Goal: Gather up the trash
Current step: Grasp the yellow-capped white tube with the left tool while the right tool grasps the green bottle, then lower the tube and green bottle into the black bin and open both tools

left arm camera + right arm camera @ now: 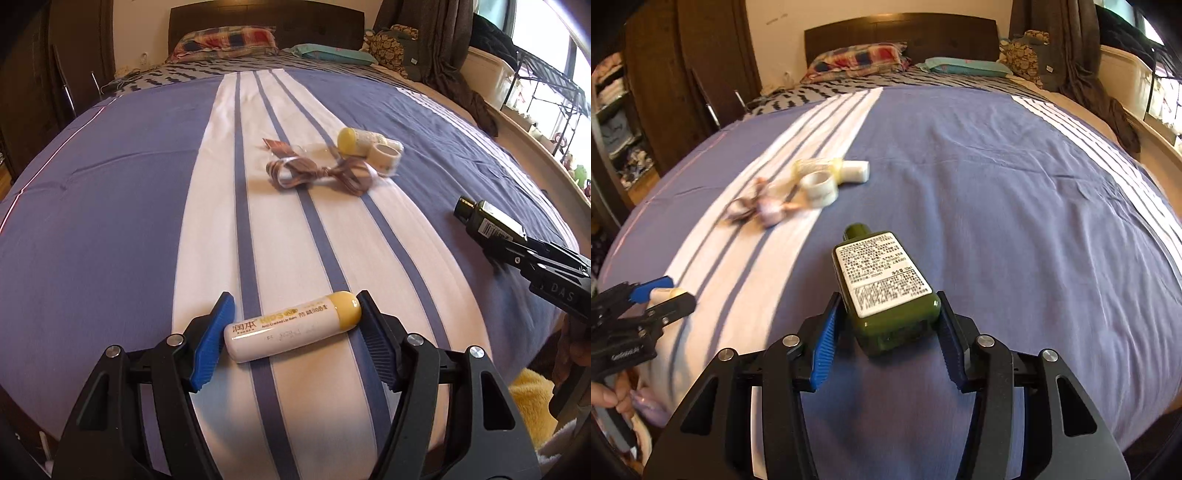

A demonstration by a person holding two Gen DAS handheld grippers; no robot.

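My left gripper (295, 325) is shut on a white lip-balm tube with a yellow cap (291, 326), held crosswise above the striped bedspread; it also shows in the right wrist view (665, 293). My right gripper (886, 325) is shut on a dark green bottle with a white label (884, 286), also seen in the left wrist view (484, 221). Further up the bed lie a brown ribbon bow (319, 175), a clear wrapper (280, 147), a yellow-capped tube (360, 140) and a tape roll (386, 153).
The blue and white bedspread (1015, 192) covers the whole bed. Pillows (225, 40) and a dark headboard are at the far end. A wardrobe stands at the left, a window ledge with a rack (546, 96) at the right. A yellow towel (532, 402) lies at the near right.
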